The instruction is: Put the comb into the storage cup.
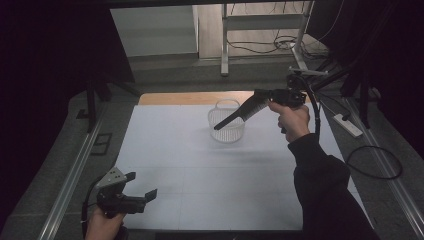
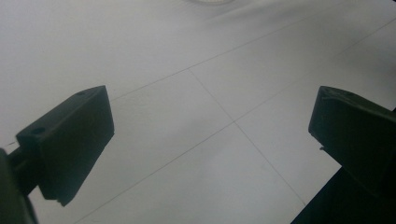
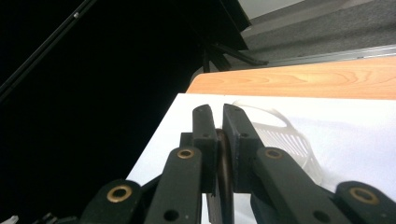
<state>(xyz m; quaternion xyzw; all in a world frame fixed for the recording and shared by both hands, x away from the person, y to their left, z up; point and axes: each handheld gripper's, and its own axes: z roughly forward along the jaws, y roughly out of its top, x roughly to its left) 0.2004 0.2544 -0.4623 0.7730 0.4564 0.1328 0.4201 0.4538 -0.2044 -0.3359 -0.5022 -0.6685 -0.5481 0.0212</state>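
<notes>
The right gripper (image 1: 227,121) is raised over the far middle of the table, its jaws clamped on a long flat black comb-like piece (image 1: 243,112) whose edge shows thin and dark between them in the right gripper view (image 3: 224,163); its tip hangs over the white ribbed plastic basket (image 1: 226,124) standing upright on the white table sheet (image 1: 200,175); well apart, at the near left corner, the left gripper (image 1: 142,186) sits low with jaws spread wide and nothing between them.

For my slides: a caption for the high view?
Right tool holds a comb over the white basket; left tool waits open.
</notes>
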